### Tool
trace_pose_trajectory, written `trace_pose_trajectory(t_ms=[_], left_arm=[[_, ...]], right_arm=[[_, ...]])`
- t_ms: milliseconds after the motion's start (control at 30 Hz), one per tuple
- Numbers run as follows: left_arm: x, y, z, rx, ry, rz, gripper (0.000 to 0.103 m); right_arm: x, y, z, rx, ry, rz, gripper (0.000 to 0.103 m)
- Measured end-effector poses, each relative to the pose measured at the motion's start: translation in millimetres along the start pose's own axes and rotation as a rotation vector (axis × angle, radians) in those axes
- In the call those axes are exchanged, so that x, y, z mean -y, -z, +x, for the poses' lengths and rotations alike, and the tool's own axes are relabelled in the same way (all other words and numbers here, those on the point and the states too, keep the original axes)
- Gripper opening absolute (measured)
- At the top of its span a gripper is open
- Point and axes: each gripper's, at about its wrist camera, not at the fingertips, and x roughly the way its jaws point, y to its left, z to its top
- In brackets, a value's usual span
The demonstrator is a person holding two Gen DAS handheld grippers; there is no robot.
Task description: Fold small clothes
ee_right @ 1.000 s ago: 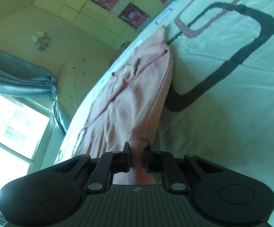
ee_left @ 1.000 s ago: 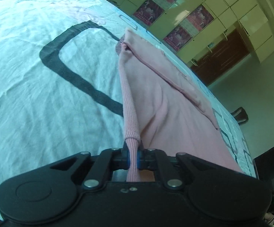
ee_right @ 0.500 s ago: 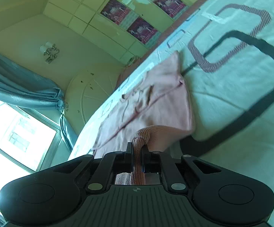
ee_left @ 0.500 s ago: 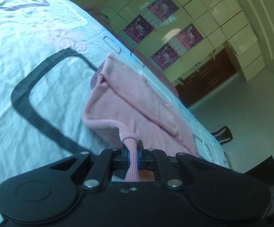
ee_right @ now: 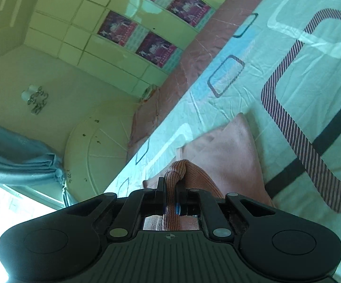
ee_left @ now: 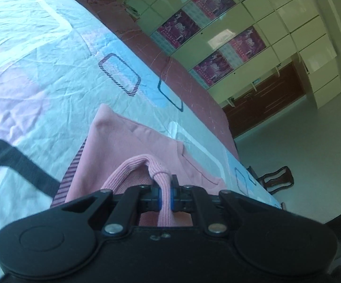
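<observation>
both the left gripper (ee_left: 165,197) and the right gripper (ee_right: 169,197) pinch the ribbed hem of the pink garment (ee_left: 132,141). if they lower unevenly, the fold may land skewed toward the bed (ee_left: 52,75) edge.

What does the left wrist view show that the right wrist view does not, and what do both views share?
Only the left wrist view shows the floor and a dark chair beside the bed. Only the right wrist view shows a blue curtain, a bright window and a wall lamp. Both show the pink garment on the patterned bedsheet, its ribbed hem pinched by the left gripper and the right gripper, and the cupboard posters.
</observation>
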Motion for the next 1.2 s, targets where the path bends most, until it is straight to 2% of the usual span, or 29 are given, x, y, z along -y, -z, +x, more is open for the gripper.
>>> trace_pose_trajectory(t_ms=[133, 167, 200, 233, 267, 333, 367, 400, 467, 633, 767, 833, 867, 900, 933, 967, 1000, 1033, 1067, 1100, 1167, 1200], left_arm=[[-16, -22, 59, -0.07, -0.046, -0.009, 0.006], [-19, -26, 67, -0.078, -0.044, -0.019, 0.011], [-21, -28, 70, -0.073, -0.04, -0.024, 0.025], [-23, -32, 69, -0.058, -0.038, -0.027, 0.03], [-24, -33, 68, -0.046, -0.037, -0.024, 0.039], [-20, -37, 55, 0.003, -0.054, 0.024, 0.058], [-17, -38, 50, 0.028, -0.074, 0.065, 0.066], [-16, -39, 49, 0.027, -0.084, 0.105, 0.065], [-6, -42, 48, -0.003, -0.119, 0.232, 0.063], [28, -31, 69, -0.072, -0.236, 0.615, 0.063], [48, -20, 87, -0.08, -0.29, 0.845, 0.062], [54, -14, 97, -0.106, -0.289, 0.922, 0.06], [55, -10, 104, -0.136, -0.291, 0.954, 0.047], [55, -5, 109, -0.169, -0.292, 0.98, 0.029], [53, -2, 115, -0.183, -0.284, 1.002, 0.022], [55, 3, 114, -0.166, -0.286, 1.031, 0.006], [58, 8, 112, -0.125, -0.301, 1.061, 0.003], [58, 6, 101, -0.041, -0.273, 1.027, 0.003], [55, 1, 91, 0.008, -0.238, 0.947, 0.003], [48, -9, 86, 0.043, -0.244, 0.844, 0.003], [34, -21, 89, 0.036, -0.276, 0.708, 0.003], [32, -22, 90, 0.032, -0.281, 0.688, 0.003]], right_arm=[[27, -24, 63, -0.039, 0.082, 0.059, 0.007], [32, -28, 70, -0.032, 0.087, 0.07, 0.007], [37, -31, 76, -0.032, 0.083, 0.082, 0.009], [42, -33, 80, -0.038, 0.085, 0.09, 0.025], [43, -34, 79, -0.022, 0.099, 0.068, 0.054], [36, -35, 71, 0.037, 0.12, -0.003, 0.065], [36, -36, 64, 0.055, 0.089, 0.0, 0.068], [37, -38, 60, 0.068, 0.068, 0.004, 0.069], [27, -39, 55, 0.065, 0.113, -0.103, 0.069], [-9, -23, 86, -0.072, 0.258, -0.477, 0.067], [-26, -2, 121, -0.158, 0.378, -0.734, 0.047], [-28, 10, 135, -0.201, 0.424, -0.848, 0.045], [-30, 13, 140, -0.212, 0.441, -0.886, 0.045], [-29, 17, 143, -0.217, 0.451, -0.913, 0.045], [-27, 18, 144, -0.221, 0.45, -0.925, 0.04], [-27, 17, 144, -0.238, 0.432, -0.921, 0.013], [-28, 18, 142, -0.235, 0.424, -0.925, 0.009], [-32, 15, 138, -0.194, 0.409, -0.924, 0.008], [-38, 10, 126, -0.119, 0.382, -0.883, 0.008], [-37, 4, 115, -0.057, 0.364, -0.818, 0.008], [-32, 3, 114, -0.04, 0.394, -0.795, 0.008], [-30, 5, 115, -0.05, 0.398, -0.79, 0.008]])
